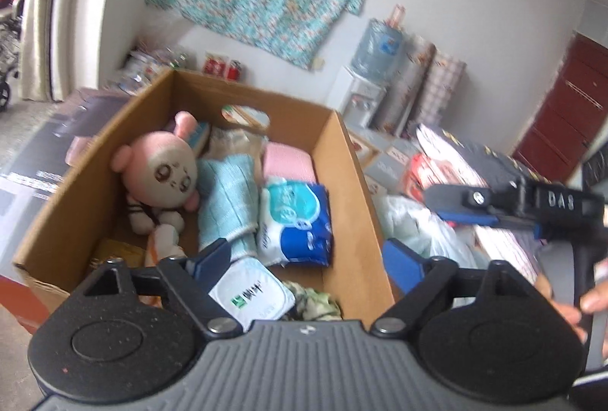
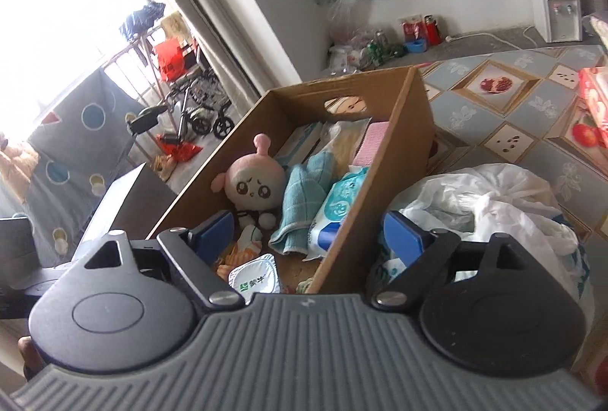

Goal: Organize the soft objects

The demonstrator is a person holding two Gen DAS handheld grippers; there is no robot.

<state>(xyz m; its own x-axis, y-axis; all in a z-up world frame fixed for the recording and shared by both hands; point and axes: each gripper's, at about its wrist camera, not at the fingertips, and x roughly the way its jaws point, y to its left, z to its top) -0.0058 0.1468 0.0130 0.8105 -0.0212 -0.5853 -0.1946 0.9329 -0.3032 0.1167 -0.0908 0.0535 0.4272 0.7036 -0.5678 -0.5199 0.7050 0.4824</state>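
Box (image 2: 412, 129) already holds doll (image 2: 254, 184), towel (image 2: 304, 198), tissues (image 2: 334, 213). Bag (image 2: 494, 198) remains outside at 3 o'clock. Left gripper (image 1: 307, 259) and right gripper (image 2: 309, 236) both spread, empty.

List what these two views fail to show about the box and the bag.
- Cardboard box near floor: both views, hidden by each claw body.
- White plastic bag contents: right wrist view, closed bag hides them.
- Pack label: left wrist view, blurred, partly cut off by the left claw.
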